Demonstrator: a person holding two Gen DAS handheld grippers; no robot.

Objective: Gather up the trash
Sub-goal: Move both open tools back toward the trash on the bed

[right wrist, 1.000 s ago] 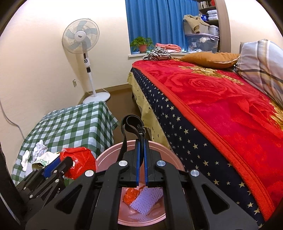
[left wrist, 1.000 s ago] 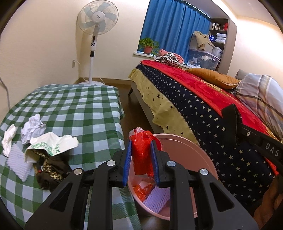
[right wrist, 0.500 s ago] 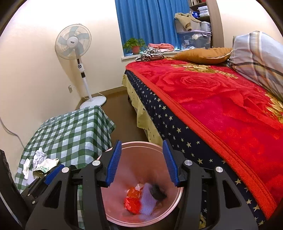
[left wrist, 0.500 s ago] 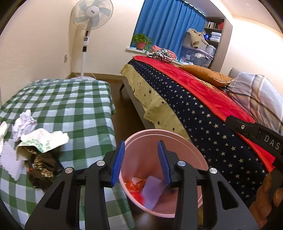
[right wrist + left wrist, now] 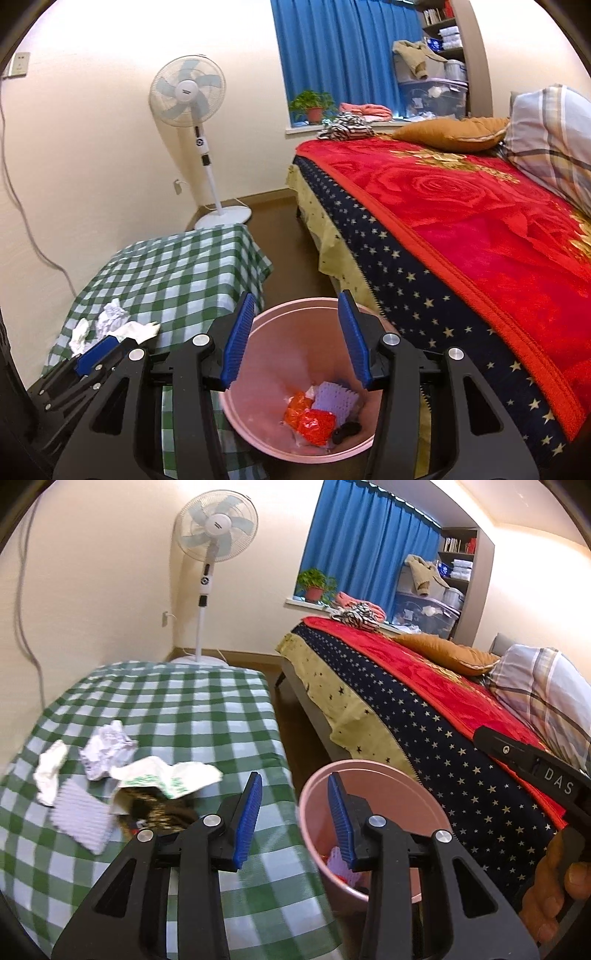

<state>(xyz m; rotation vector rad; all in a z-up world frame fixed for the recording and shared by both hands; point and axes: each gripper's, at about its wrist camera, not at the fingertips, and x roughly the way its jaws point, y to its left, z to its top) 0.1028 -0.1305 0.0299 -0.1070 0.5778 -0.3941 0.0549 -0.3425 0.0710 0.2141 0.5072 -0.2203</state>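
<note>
A pink bin (image 5: 273, 387) (image 5: 373, 786) stands on the floor between the checked table and the bed. It holds red wrappers (image 5: 312, 421), a white foam sheet (image 5: 334, 400) and a black strap (image 5: 347, 430). My right gripper (image 5: 293, 338) is open and empty above the bin. My left gripper (image 5: 293, 819) is open and empty over the table's right edge beside the bin. On the table lie crumpled paper (image 5: 105, 747), a white tissue (image 5: 50, 771), a foam sheet (image 5: 79, 819), a green-printed wrapper (image 5: 166, 777) and a dark patterned bag (image 5: 159, 812).
The green checked table (image 5: 177, 709) is at the left. A bed (image 5: 461, 221) with a red blanket and pillows fills the right. A standing fan (image 5: 210, 565) is by the far wall. Brown floor runs between table and bed.
Both grippers opened and dropped their loads into the bin: the left a red wrapper, the right a black strap. The left gripper then swung left toward the table.
</note>
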